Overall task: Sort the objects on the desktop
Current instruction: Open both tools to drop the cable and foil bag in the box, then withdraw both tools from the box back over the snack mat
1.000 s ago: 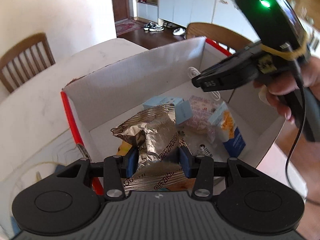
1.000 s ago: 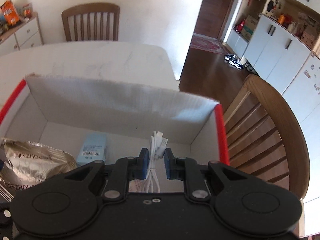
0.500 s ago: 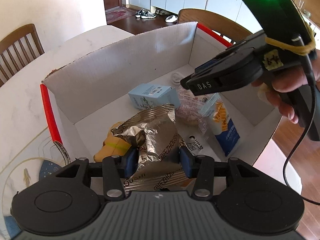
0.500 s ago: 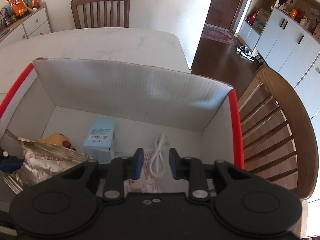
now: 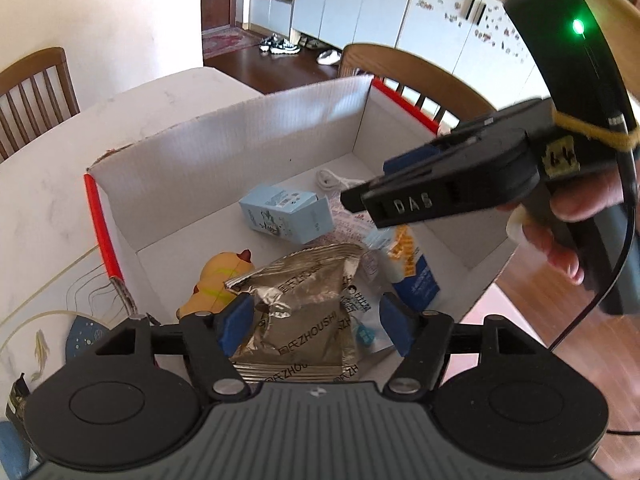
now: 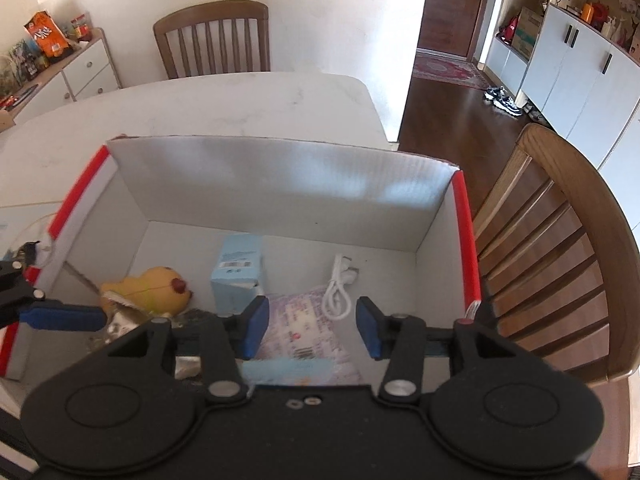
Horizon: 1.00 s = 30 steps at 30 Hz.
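Released since a second ago, the crinkled silver snack bag point(image 5: 296, 312) lies in the white box point(image 5: 240, 152); left gripper point(image 5: 316, 320) opening around it. Right gripper point(image 6: 312, 326) opening above the white cable point(image 6: 340, 284), empty.

White cardboard box point(image 6: 280, 192) with red edge strips; inside, crinkled silver foil packet point(image 5: 304, 304) with dark lettering, pale blue carton point(image 5: 286, 214) with a white barcode label, yellow toy point(image 6: 148, 290) with a red spot, white cable point(image 6: 340, 288), pinkish-lilac printed pouch point(image 6: 304, 324), blue and white packet point(image 5: 412, 268) with orange-yellow print. Black left tool point(image 5: 316, 326) and black right tool point(image 6: 312, 326), each with blue pads point(image 6: 256, 326); white marbled tabletop point(image 6: 224, 108) with faint grey veins, brown wooden chairs point(image 6: 214, 40), dark brown floor point(image 6: 444, 112), white cupboards point(image 6: 580, 68) with black handles, red patterned rug point(image 6: 448, 68)
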Each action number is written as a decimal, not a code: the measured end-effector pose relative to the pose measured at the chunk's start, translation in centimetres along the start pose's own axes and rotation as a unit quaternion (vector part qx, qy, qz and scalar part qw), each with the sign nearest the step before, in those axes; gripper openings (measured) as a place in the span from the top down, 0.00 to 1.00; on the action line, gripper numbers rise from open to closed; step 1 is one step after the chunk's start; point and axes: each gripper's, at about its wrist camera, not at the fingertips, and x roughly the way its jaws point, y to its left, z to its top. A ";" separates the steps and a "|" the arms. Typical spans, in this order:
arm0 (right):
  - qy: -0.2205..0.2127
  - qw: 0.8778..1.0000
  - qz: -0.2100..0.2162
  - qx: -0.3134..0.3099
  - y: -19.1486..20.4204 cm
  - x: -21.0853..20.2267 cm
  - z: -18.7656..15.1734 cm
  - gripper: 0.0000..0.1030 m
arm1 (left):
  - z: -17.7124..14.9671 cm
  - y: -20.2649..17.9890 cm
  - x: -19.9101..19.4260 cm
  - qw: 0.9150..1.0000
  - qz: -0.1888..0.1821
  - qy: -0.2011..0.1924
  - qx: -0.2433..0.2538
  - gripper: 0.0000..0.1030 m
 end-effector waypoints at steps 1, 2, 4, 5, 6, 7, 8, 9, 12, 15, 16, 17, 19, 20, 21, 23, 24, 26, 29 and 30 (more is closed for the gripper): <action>0.000 1.000 0.004 0.001 0.1 -0.3 0.0 0.53 | 0.0 0.1 -0.3 1.000 -0.002 -0.003 -0.004 0.33; -0.001 1.000 0.009 0.005 0.2 -0.6 -0.1 0.53 | -0.1 0.2 -0.7 1.000 -0.005 -0.007 -0.008 0.33; -0.001 1.000 0.018 0.013 0.4 -1.2 -0.3 0.53 | -0.2 0.3 -1.4 1.000 -0.012 -0.014 -0.017 0.33; -0.002 1.000 0.021 0.014 0.5 -1.6 -0.3 0.53 | -0.3 0.3 -1.7 1.000 -0.015 -0.017 -0.020 0.33; -0.003 1.000 0.022 0.014 0.8 -1.7 -0.3 0.53 | -0.4 0.4 -2.0 0.999 -0.019 -0.020 -0.024 0.33; -0.005 1.000 0.023 0.013 1.0 -2.1 -0.3 0.53 | -0.5 0.5 -2.3 0.999 -0.022 -0.022 -0.028 0.33; -0.006 1.000 0.024 0.013 1.1 -2.4 -0.4 0.52 | -0.7 0.6 -2.6 0.999 -0.026 -0.026 -0.032 0.33; -0.007 1.000 0.024 0.012 1.3 -2.8 -0.5 0.51 | -0.9 0.8 -2.9 0.998 -0.030 -0.029 -0.036 0.33; -0.009 0.999 0.030 0.014 1.8 -3.6 -0.7 0.50 | -1.6 1.2 -3.8 0.997 -0.038 -0.038 -0.049 0.33; -0.012 0.999 0.030 0.009 2.6 -4.4 -1.2 0.49 | -2.2 1.5 -4.7 0.997 -0.037 -0.047 -0.050 0.33; -0.013 0.999 0.031 0.009 2.8 -4.6 -1.4 0.48 | -2.4 1.5 -4.9 0.997 -0.037 -0.051 -0.050 0.33; -0.014 0.999 0.033 0.011 3.1 -4.9 -1.5 0.47 | -2.5 1.7 -5.2 0.997 -0.038 -0.054 -0.050 0.33; -0.016 0.999 0.034 0.012 3.6 -5.1 -1.7 0.45 | -2.9 1.8 -5.6 0.996 -0.039 -0.059 -0.049 0.33; -0.019 0.999 0.033 0.013 3.9 -5.3 -1.8 0.43 | -3.1 2.1 -5.9 0.996 -0.041 -0.062 -0.048 0.33; -0.022 0.999 0.034 0.014 4.1 -5.5 -2.0 0.43 | -3.3 2.1 -6.1 0.996 -0.040 -0.064 -0.047 0.32; -0.026 0.999 0.033 0.016 4.6 -5.8 -2.3 0.41 | -3.7 2.2 -6.4 0.996 -0.040 -0.068 -0.047 0.27; -0.029 0.999 0.033 0.017 4.8 -6.0 -2.4 0.41 | -4.0 2.4 -6.6 0.995 -0.042 -0.070 -0.050 0.27; -0.033 0.999 0.034 0.020 5.3 -6.3 -2.7 0.38 | -4.4 2.8 -7.0 0.995 -0.046 -0.072 -0.058 0.27; -0.042 0.998 0.035 0.024 6.3 -6.8 -3.1 0.35 | -5.2 3.5 -7.7 0.994 -0.042 -0.078 -0.060 0.25; -0.046 0.998 0.036 0.025 6.7 -7.0 -3.3 0.33 | -5.5 3.7 -8.0 0.994 -0.039 -0.081 -0.058 0.24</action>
